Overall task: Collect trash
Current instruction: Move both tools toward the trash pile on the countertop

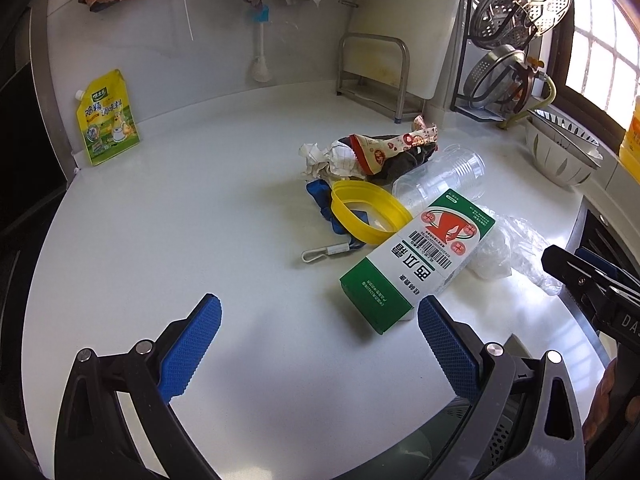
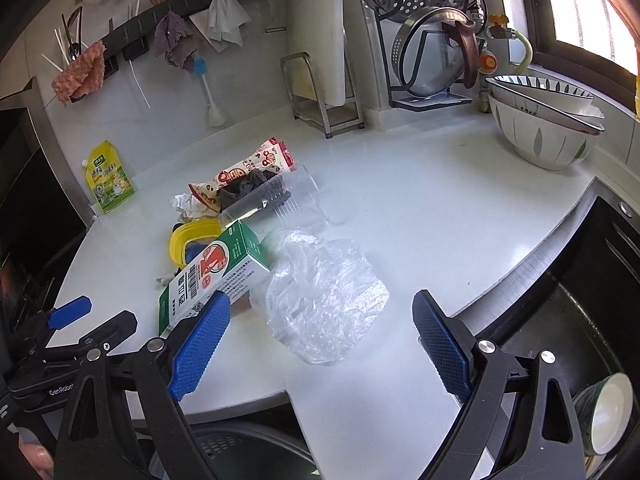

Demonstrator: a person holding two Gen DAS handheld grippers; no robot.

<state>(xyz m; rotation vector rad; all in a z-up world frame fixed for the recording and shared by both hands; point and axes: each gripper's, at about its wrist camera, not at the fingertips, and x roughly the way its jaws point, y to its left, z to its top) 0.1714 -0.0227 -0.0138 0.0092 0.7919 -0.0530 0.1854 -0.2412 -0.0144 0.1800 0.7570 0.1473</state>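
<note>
A pile of trash lies on the white counter [image 1: 168, 216]. It holds a green-and-white carton [image 1: 416, 260] [image 2: 216, 276], a yellow plastic ring [image 1: 368, 212] [image 2: 192, 238], a clear cup [image 1: 444, 176] [image 2: 272, 196], a red snack wrapper [image 1: 392, 144] [image 2: 248, 172], crumpled paper [image 1: 324, 158] and a clear plastic bag [image 2: 324, 292] [image 1: 508, 248]. My left gripper [image 1: 320, 316] is open, just short of the carton's near end. My right gripper [image 2: 320, 320] is open, with the bag between its fingers' line and the carton by its left finger.
A yellow seasoning pouch [image 1: 106, 120] [image 2: 108, 180] leans on the back wall at the left. Stacked bowls [image 2: 544, 120], a lid rack [image 2: 432, 56] and a cutting board stand [image 1: 372, 76] line the back right. A sink [image 2: 580, 300] lies to the right. A bin [image 2: 248, 452] sits below the counter edge.
</note>
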